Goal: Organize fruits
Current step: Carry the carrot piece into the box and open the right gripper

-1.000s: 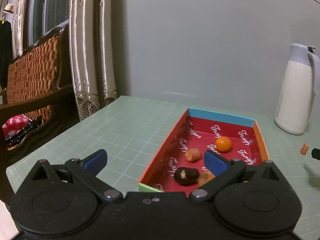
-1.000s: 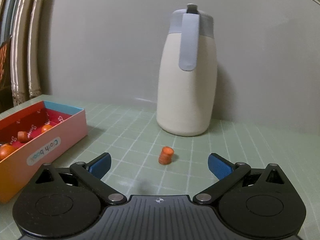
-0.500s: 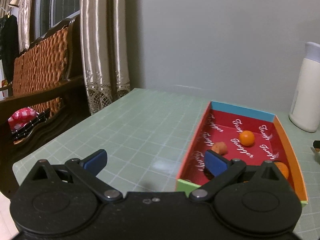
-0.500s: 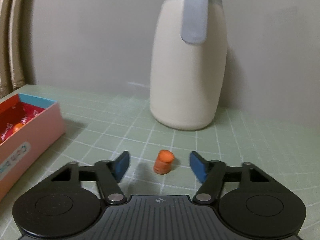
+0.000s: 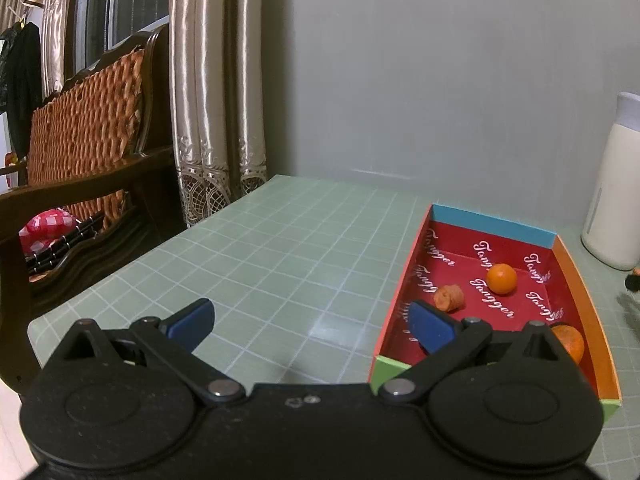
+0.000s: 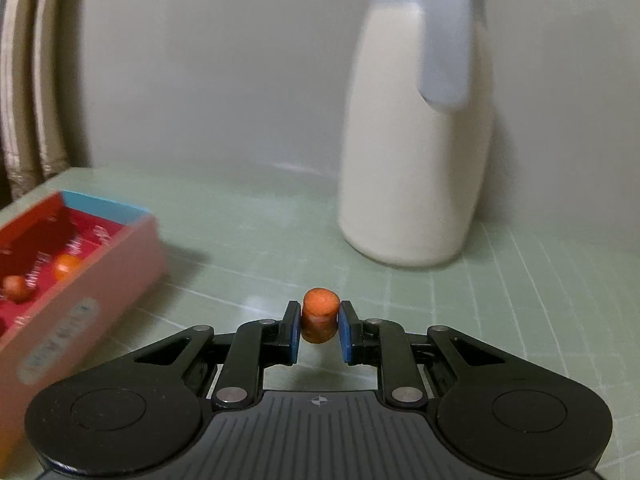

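Nearest in the right wrist view, the right gripper [image 6: 319, 330] has its jaws drawn in on a small orange fruit piece [image 6: 319, 320], a stubby upright cylinder pressed between the two blue pads [image 6: 295, 334]; the jaws have just been closing and now pinch it on both sides, with its lower end at the level of the green gridded table [image 6: 248, 240], though whether it still touches the surface I cannot tell; to the left, blurred, stands the box [image 6: 86, 280] with a pink outer wall and a red inside; beyond the fruit piece, a cream jug [image 6: 408, 152] with a grey handle stands upright against the grey wall. In the left wrist view the left gripper [image 5: 310, 318] has its jaws spread wide with nothing between them; its left pad is over bare table, its right pad [image 5: 430, 326] over the near left corner of the box; inside the box, from near to far, lie an orange fruit [image 5: 570, 342] partly hidden behind the gripper body by the right wall, a ridged brown-orange piece [image 5: 449, 298] near the left wall, and a round orange ball [image 5: 501, 278] toward the middle; the far wall of the box is blue; past the table's left edge stand a wicker-backed bench [image 5: 84, 136] and pale curtains [image 5: 212, 100].
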The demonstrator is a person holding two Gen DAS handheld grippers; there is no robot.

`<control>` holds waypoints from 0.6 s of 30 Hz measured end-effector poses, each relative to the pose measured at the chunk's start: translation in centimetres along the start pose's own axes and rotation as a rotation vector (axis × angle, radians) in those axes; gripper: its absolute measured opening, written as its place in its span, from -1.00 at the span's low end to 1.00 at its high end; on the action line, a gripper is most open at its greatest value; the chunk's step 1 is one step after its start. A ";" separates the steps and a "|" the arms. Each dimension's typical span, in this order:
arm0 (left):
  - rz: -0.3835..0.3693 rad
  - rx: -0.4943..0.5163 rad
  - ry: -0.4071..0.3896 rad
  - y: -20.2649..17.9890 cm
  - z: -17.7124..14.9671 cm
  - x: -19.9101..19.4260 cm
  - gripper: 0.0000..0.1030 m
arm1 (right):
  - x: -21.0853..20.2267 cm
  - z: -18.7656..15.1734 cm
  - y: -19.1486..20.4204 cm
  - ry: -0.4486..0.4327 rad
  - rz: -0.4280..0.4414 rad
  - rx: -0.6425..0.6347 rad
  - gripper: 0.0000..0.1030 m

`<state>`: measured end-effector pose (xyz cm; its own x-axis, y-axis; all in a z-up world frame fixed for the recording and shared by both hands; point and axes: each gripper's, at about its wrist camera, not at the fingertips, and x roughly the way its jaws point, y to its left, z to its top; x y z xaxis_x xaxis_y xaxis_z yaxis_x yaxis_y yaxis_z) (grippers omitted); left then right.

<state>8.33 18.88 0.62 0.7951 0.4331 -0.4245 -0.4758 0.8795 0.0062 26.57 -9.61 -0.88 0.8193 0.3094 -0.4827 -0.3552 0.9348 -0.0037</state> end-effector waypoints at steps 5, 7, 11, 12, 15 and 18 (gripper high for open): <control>-0.002 -0.018 0.001 0.4 0.0 -0.1 0.89 | -2.8 1.3 3.9 -0.062 0.064 -0.049 -0.62; -0.003 -0.022 0.000 0.6 0.0 -0.2 0.89 | -3.7 1.6 5.6 -0.080 0.091 -0.070 -0.62; -0.002 -0.025 0.000 1.1 -0.1 -0.3 0.89 | -4.6 2.0 9.1 -0.097 0.150 -0.116 -0.62; -0.002 -0.027 0.003 1.2 -0.2 -0.3 0.89 | -4.7 2.1 10.0 -0.097 0.164 -0.127 -0.62; 0.003 -0.035 0.005 1.7 -0.3 -0.2 0.89 | -4.8 1.8 12.3 -0.097 0.202 -0.160 -0.61; 0.002 -0.045 0.006 2.0 -0.3 -0.2 0.89 | -4.3 1.4 14.3 -0.084 0.235 -0.184 -0.61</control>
<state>7.09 20.49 0.46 0.7920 0.4337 -0.4296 -0.4939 0.8689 -0.0332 18.55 2.64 2.37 0.7364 0.5339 -0.4155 -0.6089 0.7908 -0.0631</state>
